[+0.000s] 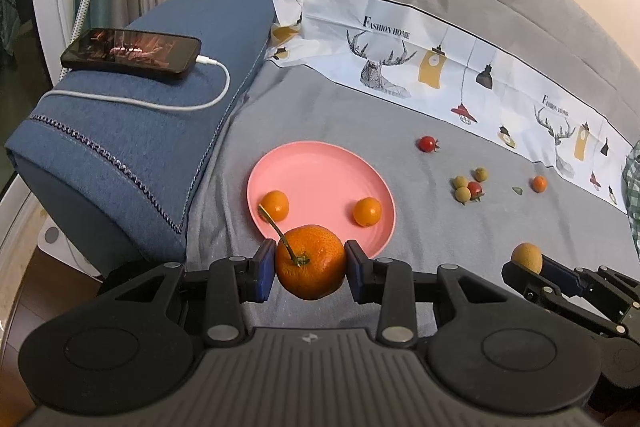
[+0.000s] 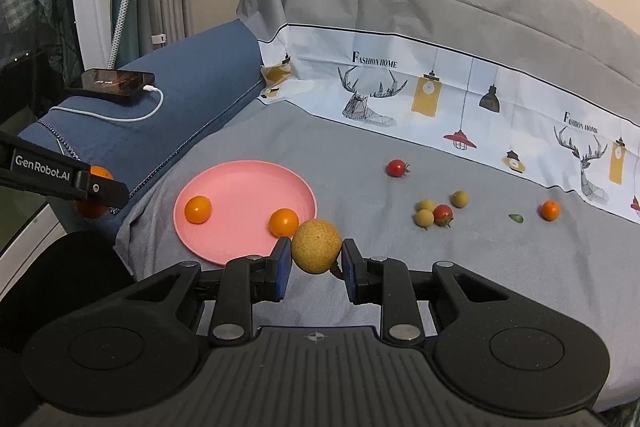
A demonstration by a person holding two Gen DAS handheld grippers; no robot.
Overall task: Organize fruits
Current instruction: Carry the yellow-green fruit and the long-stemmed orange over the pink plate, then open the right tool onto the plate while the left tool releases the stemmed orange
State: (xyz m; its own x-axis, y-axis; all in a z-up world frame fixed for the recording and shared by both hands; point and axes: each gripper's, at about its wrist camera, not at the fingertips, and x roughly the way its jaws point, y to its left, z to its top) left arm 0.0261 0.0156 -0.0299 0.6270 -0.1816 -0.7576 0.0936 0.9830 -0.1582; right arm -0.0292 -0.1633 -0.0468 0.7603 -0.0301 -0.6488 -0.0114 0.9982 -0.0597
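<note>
My left gripper (image 1: 310,263) is shut on a large orange tangerine (image 1: 310,267) with a stem, at the near rim of the pink plate (image 1: 320,171). Two small orange fruits (image 1: 276,205) (image 1: 367,211) lie on the plate. My right gripper (image 2: 314,259) is shut on a tan, crackled round fruit (image 2: 316,246) just right of the plate (image 2: 240,183); it also shows in the left wrist view (image 1: 527,257). Loose on the grey cloth: a red tomato (image 2: 397,168), a cluster of yellow-green fruits with a red tomato (image 2: 434,213), and a small orange fruit (image 2: 550,210).
A blue cushion (image 1: 152,131) at the left carries a phone (image 1: 132,49) on a white charging cable. A printed white cloth band (image 2: 460,95) and a grey backrest rise behind. A small green leaf (image 2: 516,218) lies near the far orange fruit.
</note>
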